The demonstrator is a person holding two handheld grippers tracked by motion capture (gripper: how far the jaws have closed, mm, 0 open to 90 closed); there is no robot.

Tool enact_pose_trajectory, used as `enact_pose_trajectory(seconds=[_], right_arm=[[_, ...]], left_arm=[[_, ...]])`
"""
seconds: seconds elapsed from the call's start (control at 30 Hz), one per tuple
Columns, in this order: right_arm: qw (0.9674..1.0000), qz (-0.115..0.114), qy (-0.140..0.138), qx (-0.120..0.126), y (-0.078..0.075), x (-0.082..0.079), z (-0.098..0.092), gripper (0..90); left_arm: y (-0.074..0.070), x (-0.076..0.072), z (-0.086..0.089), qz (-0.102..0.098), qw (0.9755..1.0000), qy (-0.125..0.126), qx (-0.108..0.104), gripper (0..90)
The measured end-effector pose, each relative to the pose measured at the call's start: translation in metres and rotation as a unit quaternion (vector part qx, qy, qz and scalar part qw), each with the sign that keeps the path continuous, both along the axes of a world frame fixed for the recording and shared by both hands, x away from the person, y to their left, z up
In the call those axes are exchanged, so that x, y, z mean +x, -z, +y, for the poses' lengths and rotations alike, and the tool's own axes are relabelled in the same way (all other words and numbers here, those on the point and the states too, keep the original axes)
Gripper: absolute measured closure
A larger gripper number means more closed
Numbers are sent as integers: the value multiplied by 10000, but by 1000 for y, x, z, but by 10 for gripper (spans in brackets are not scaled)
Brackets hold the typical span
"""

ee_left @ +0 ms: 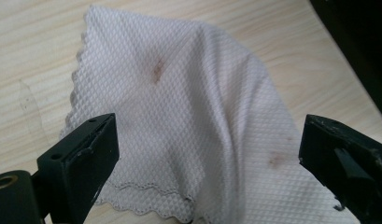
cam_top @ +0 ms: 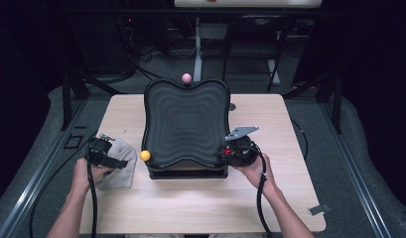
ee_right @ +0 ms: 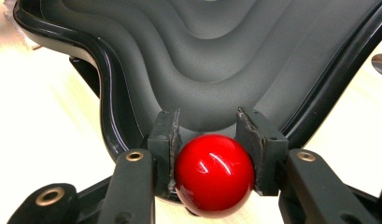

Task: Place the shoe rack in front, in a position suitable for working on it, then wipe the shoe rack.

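Observation:
A black tray (cam_top: 185,124) with a rippled surface stands on a base in the middle of the wooden table (cam_top: 200,203). It has ball knobs at its edges: pink (cam_top: 186,78) at the far edge, yellow (cam_top: 145,155) at the near left corner, red (cam_top: 228,151) at the near right corner. My right gripper (cam_top: 231,150) is shut on the red ball (ee_right: 213,175), its pads (ee_right: 166,135) pressing both sides, with the tray's rim (ee_right: 109,93) beyond. My left gripper (cam_top: 101,149) hangs open just above a crumpled grey cloth (cam_top: 122,166). The cloth (ee_left: 188,93) lies between its wide-set jaws (ee_left: 207,140), untouched.
A small dark disc (cam_top: 232,106) sits on the table right of the tray. A small metal clip (cam_top: 318,209) lies at the table's near right corner. Black frame posts and a desk leg (cam_top: 197,44) stand beyond the far edge, on grey floor.

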State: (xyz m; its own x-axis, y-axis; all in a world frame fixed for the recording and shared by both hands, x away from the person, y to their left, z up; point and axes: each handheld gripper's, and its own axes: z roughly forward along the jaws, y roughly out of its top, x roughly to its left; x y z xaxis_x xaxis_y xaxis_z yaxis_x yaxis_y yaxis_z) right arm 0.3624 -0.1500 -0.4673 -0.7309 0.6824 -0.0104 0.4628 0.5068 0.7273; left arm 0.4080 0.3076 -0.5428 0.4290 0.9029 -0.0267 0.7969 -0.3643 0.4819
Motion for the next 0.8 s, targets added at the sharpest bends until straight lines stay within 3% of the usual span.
enact_pose_trajectory(seconds=[0.37, 0.47, 0.6, 0.8], right_arm=[[10000, -3, 9, -10, 0, 0, 0, 597], [10000, 4, 3, -23, 0, 0, 1, 598], [10000, 2, 9, -18, 0, 0, 1, 598], [10000, 3, 11, -10, 0, 0, 1, 598]], left_arm=[[16, 6, -2, 150, 9996, -43, 239, 63], [22, 8, -2, 295, 9991, -32, 300, 78], [22, 7, -2, 305, 9991, -50, 283, 73], [20, 6, -5, 332, 9990, -44, 286, 140]])
